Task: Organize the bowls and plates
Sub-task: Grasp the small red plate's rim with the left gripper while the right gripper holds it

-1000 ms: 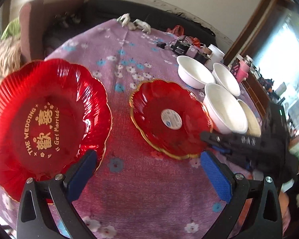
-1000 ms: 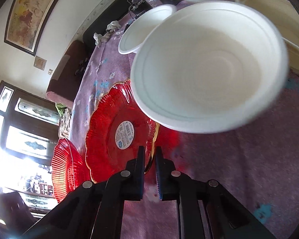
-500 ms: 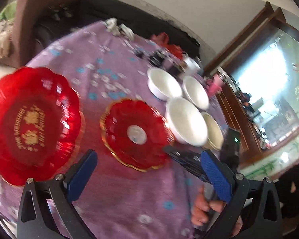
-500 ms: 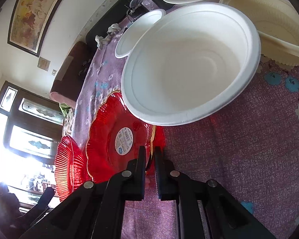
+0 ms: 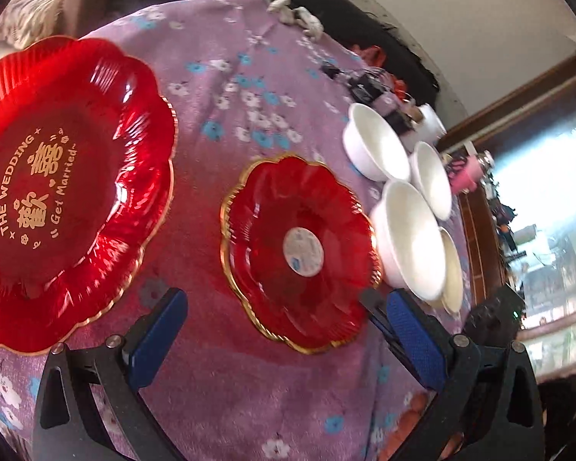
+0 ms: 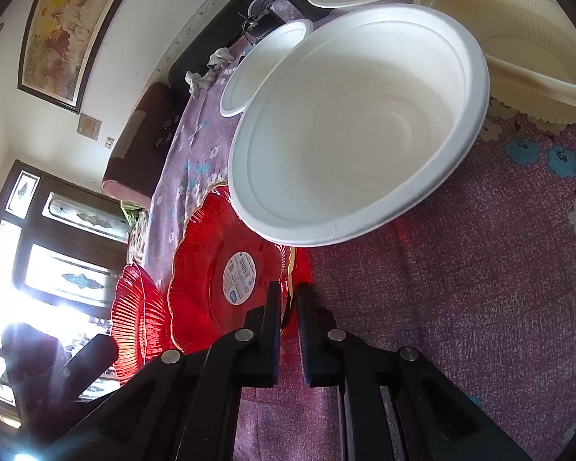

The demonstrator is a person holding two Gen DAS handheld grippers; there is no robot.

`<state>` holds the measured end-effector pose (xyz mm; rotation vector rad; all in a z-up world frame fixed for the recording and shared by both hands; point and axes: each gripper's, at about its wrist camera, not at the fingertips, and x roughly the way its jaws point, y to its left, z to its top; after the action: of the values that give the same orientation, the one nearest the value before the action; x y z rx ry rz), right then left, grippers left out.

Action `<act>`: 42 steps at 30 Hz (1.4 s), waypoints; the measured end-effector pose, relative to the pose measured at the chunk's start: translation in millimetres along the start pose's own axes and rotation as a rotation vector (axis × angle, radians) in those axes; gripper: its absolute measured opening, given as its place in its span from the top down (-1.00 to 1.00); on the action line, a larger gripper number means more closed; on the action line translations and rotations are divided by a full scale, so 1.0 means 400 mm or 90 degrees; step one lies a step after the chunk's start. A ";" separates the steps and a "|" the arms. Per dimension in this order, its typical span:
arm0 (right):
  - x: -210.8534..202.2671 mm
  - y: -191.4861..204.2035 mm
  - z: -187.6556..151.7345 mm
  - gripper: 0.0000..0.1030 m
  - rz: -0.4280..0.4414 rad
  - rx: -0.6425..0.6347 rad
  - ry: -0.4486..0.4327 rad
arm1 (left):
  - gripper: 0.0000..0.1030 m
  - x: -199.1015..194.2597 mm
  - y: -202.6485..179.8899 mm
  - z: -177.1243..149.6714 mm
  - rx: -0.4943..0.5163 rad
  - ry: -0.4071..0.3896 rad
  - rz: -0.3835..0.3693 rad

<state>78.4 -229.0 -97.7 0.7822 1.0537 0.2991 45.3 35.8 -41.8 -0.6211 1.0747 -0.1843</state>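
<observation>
Behind white bowl [image 6: 357,123], small red plate [image 6: 226,280] rim hidden; right claw [image 6: 288,299] pinches edge.

On my worktop [image 5: 219,384] the large plate [image 5: 69,192] lies left, the small plate [image 5: 299,253] beside it on the right, then four bowls [image 5: 411,238] clustered at the small plate's right.

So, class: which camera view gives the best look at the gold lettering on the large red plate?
The left wrist view. There the large red plate faces the camera, and its gold lettering reads "THE WEDDING" and "Get Married". The right wrist view catches only a ribbed edge of that plate beyond the small red plate, with no lettering visible.
</observation>
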 end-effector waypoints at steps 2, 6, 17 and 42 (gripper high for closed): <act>0.001 -0.001 0.001 0.82 0.002 0.000 0.000 | -1.00 0.009 0.003 0.007 -0.006 -0.003 0.005; 0.000 -0.005 0.002 0.82 0.007 0.003 0.003 | -1.00 0.025 -0.004 0.019 -0.006 -0.008 0.008; -0.002 -0.010 0.005 0.82 0.011 0.009 0.007 | -0.56 0.044 -0.025 0.022 0.025 -0.010 0.022; 0.000 -0.024 0.009 0.82 0.020 0.022 0.013 | 0.87 0.059 0.043 0.027 -0.008 -0.006 0.076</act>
<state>80.2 -237.3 -103.4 0.8297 1.0688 0.3169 63.2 44.0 -66.0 -0.5662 1.1005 -0.0704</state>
